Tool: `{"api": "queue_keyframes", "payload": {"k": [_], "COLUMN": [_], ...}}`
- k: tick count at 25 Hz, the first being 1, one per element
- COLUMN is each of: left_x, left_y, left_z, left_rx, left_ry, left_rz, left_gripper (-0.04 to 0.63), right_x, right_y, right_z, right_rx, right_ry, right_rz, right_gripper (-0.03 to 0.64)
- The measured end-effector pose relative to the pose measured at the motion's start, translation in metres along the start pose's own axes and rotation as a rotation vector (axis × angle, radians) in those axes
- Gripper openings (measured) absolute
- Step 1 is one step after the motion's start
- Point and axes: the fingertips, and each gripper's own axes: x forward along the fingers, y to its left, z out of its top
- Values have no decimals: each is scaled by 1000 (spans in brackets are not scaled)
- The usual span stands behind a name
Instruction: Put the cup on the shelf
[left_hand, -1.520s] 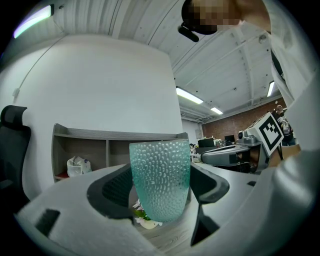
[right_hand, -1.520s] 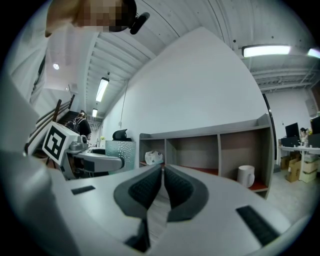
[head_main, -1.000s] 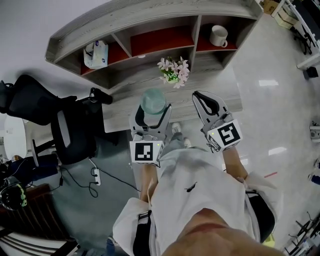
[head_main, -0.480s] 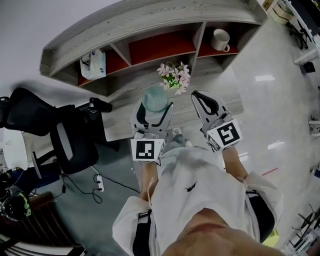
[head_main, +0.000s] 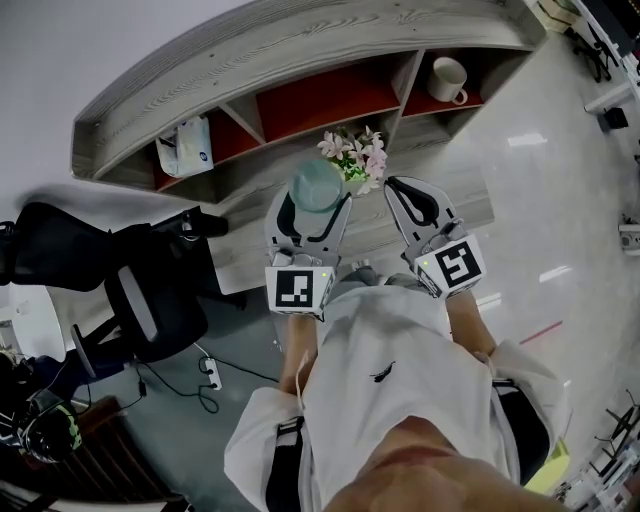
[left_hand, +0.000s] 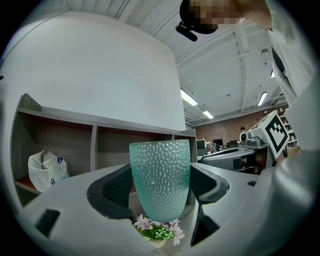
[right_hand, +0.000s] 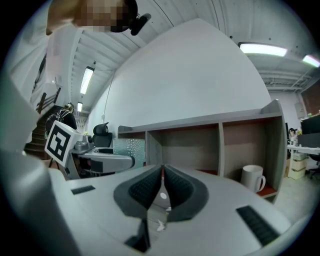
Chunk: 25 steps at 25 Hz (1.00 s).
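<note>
The left gripper (head_main: 314, 212) had the cup (left_hand: 161, 175) clamped between its jaws, which stood only as far apart as the cup's wall and pressed it from both sides at about mid-height and below. The cup stood upright and was carried in the air in front of the shelf (head_main: 300, 45), above the small bunch of flowers (head_main: 352, 155) and facing the middle compartment, so it was not yet set down. The right gripper (right_hand: 161, 175) held nothing, with its jaws pressed together, and hovered just beside the left one.

The cup was a teal, see-through tumbler with a dimpled wall. It looked stiff and probably light, since no liquid showed inside, though whether it was glass or hard plastic could not be told. The dimples should have given the pads some bite, but the body narrowed toward the base, so a loose squeeze might have let it slide. The hold low on the wall seemed sound (the rim was better left free), and setting it down gently was the safe choice in case it was breakable. A white mug (head_main: 450, 78) already occupied the right-hand compartment.
</note>
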Motion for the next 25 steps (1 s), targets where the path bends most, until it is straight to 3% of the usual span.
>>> {"api": "queue_keyframes", "payload": {"k": [12,25], "left_x": [42,80], "left_y": [19,34], "left_z": [-3,-13], "left_rx": [6,0], "left_ry": [-7,8], "left_rz": [-50,-9], "left_gripper": [374,374], "right_x": [29,56], "right_y": [-14,-39], "right_z": [-3,-8], "right_rx": [9,8], "right_ry": [16,32], "right_rz": [-40,-2], "right_gripper": [38,38]}}
